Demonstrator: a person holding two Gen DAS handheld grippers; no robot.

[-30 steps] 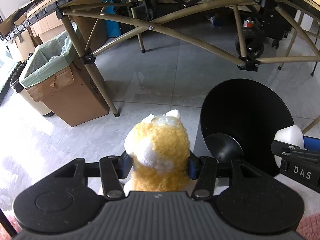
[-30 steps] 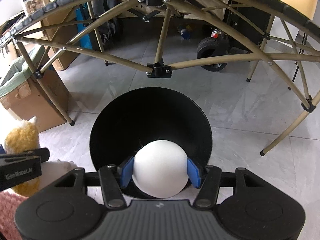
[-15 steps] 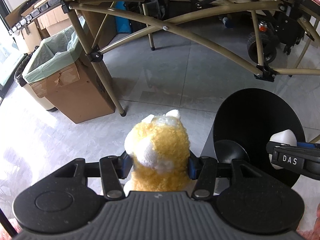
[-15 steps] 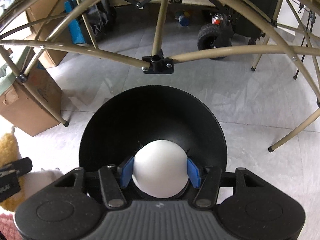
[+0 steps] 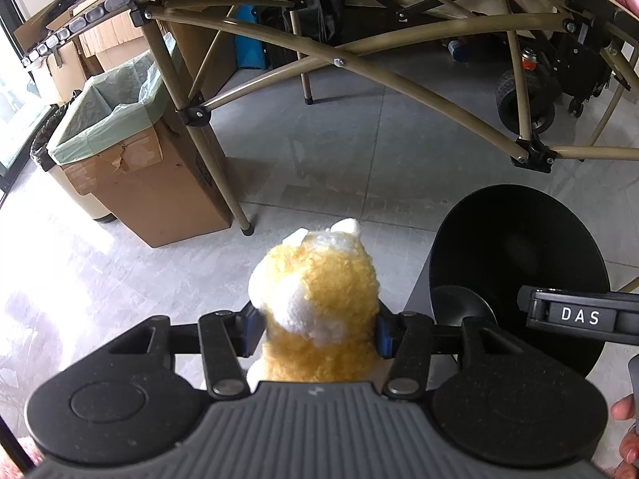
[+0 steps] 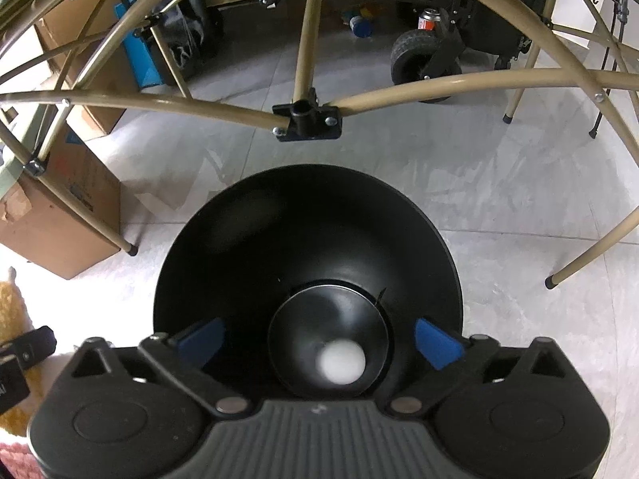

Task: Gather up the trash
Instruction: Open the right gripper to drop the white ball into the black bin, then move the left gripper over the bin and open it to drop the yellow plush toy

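The setting is a storage or workshop-type room with a grey tiled floor [image 5: 359, 151]. A folding camping table frame [image 5: 359, 60] of tan metal tubes spans the view. Stacked cardboard boxes [image 5: 108, 36], a liner-fitted cardboard box [image 5: 159, 183] used as a bin, and a wheeled cart [image 6: 423, 60] stand behind it.

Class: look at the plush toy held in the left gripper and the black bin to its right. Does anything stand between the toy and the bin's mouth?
Nothing visible blocks it. The plush toy sits in the left gripper, left of the black bin. Only the right gripper, open, hovers over the bin, with the white ball inside.
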